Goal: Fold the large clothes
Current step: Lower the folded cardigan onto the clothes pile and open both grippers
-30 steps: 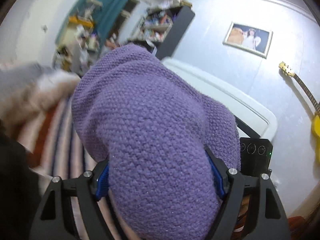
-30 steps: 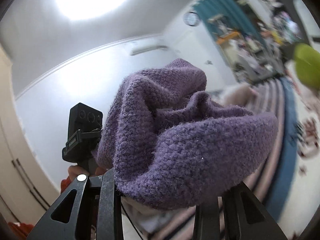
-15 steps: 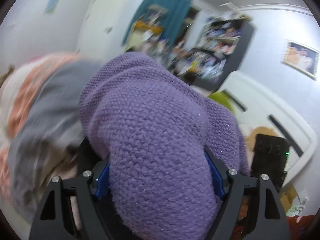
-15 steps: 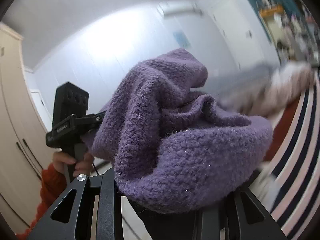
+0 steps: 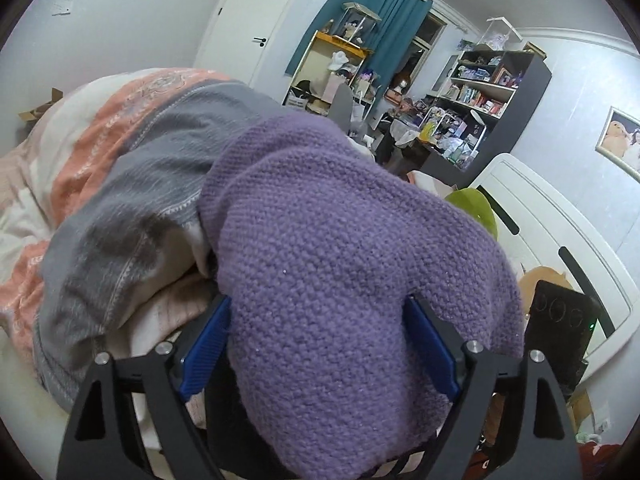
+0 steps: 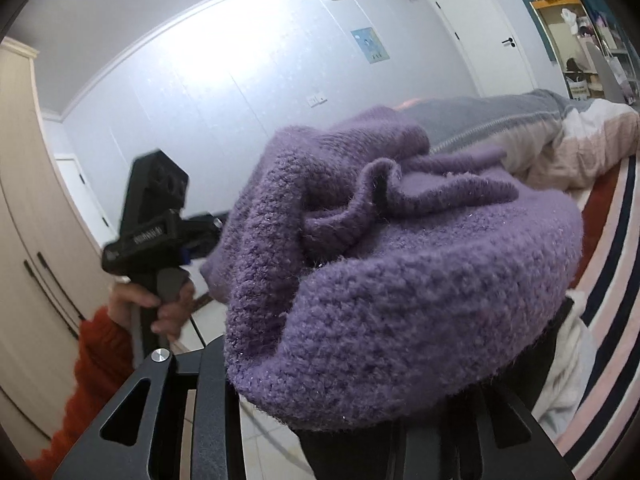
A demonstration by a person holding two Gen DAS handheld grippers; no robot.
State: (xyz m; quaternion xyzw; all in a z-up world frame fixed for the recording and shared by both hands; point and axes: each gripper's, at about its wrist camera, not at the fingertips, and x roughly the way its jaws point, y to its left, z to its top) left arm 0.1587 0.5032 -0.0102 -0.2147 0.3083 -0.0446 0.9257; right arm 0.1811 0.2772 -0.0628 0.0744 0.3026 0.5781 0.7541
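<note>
The purple knitted sweater [image 5: 340, 280] was bunched over the fingers of both grippers, held up off the bed and filling the near middle of each wrist view. Against the views of a second earlier, both cameras had swung down and round: the left one had gone from the white headboard and wall to the heaped grey-and-peach quilt [image 5: 132, 184] at near left, and the right one from the ceiling light to the striped bedsheet [image 6: 612, 280] at right. The knit bundle itself had kept the same shape on the fingers. That read as the sweater being carried toward the bed for laying out, with no fold yet made.

The left gripper [image 5: 320, 344] had its blue-padded fingers [image 5: 206, 344] set fairly wide, the thick wad of wool packed between them and spilling over their tips; it was gripping the sweater. The right gripper [image 6: 340, 420] had the same garment draped over and wedged between its black fingers [image 6: 212, 408], also clamped on cloth, though the tips were hidden under the knit. In the right view the left gripper showed at far left, held in the person's left hand [image 6: 160, 300].
</note>
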